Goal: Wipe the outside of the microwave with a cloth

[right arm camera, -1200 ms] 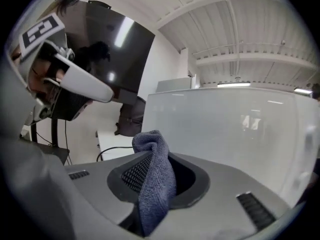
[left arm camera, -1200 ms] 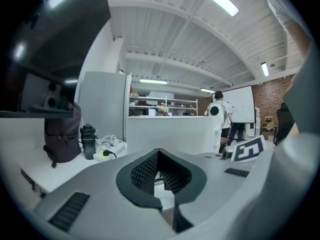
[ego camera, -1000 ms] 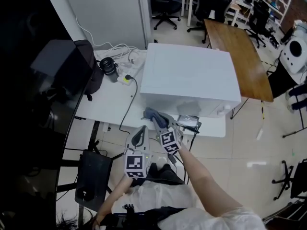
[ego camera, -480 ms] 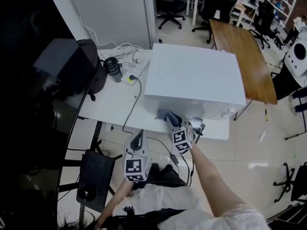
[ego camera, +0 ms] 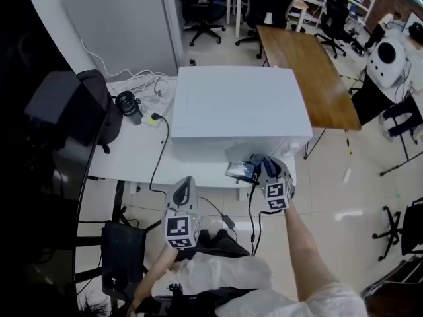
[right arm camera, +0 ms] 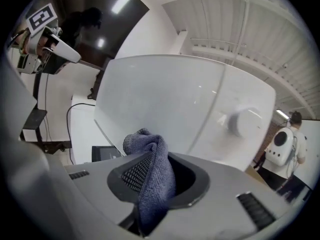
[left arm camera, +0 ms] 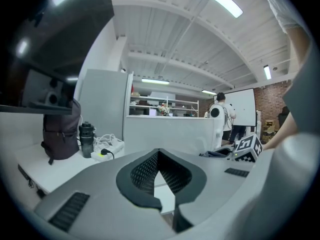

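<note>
Backpack (ego camera: 99, 107) and bottle (ego camera: 127, 105) sit at the far left of the white table (ego camera: 132, 152). My left gripper (ego camera: 184, 189) hangs in front of the table's near edge, apart from the microwave, with its jaws brought together and nothing between them. To its right the white microwave (ego camera: 234, 107) stands on the table. My right gripper (ego camera: 269, 172) has its jaws clamped on a bunched blue-grey cloth (right arm camera: 152, 179), held up at the microwave's front face toward the right end, near the knob (right arm camera: 245, 121). Whether the cloth touches the face I cannot tell.
</note>
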Motion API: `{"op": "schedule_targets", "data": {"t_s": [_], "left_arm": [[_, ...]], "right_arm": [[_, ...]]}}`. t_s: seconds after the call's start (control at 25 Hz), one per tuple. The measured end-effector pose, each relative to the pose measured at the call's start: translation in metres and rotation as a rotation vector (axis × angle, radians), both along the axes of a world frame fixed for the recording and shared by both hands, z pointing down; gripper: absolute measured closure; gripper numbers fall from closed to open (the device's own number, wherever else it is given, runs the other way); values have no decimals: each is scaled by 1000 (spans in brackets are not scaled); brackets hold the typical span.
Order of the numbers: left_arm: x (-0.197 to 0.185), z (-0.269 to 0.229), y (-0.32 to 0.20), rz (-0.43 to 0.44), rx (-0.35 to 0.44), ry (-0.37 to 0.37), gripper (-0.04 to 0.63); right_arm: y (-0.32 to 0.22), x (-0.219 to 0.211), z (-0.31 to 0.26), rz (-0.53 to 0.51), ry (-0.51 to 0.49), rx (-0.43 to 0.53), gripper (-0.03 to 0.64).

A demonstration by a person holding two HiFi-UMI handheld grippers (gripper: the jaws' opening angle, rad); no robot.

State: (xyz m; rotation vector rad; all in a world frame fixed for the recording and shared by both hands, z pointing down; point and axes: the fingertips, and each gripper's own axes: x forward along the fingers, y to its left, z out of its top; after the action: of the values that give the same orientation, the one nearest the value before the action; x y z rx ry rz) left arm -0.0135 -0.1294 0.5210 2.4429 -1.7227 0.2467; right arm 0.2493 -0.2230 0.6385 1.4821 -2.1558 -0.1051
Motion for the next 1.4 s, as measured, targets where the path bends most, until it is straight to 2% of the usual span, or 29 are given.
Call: {"op": "schedule_targets", "data": {"t_s": [0.08,0.28,0.44,0.56,0.76,0.88,1.0,1.12,1.24,1.4], "left_arm": [[8,-1,-2,20,4,0,603],[19,-1,-7,44,8,-15,603],[25,-1,-8,62,-2,-24,603],[24,4,-11,56,-6,-31,603],[27,7,-16,54,-2,-38,603],[35,1,-14,79,11,-35,603],[36,-1,-14,92,11,-28,603],[30,0,-17,71,19,-8,603],[30,-4,-18,71,21,26,603],[31,-9,-22,77,32,54,603]], "right_arm": [[3,32,1,86,-8,-30,506],[12,96,18,224,6,-101,508],[12,141,17,344,-36,-99,508],[11,154,16,372,-45,-95,508],[12,152,16,408,-97,-95,508],[23,150,8,416,-178,-93,508],[42,135,-17,363,-235,-99,508],[60,109,-64,301,-307,-110,508],[66,76,-136,239,-378,-80,508],[36,38,-224,163,-390,-32,508]]}}
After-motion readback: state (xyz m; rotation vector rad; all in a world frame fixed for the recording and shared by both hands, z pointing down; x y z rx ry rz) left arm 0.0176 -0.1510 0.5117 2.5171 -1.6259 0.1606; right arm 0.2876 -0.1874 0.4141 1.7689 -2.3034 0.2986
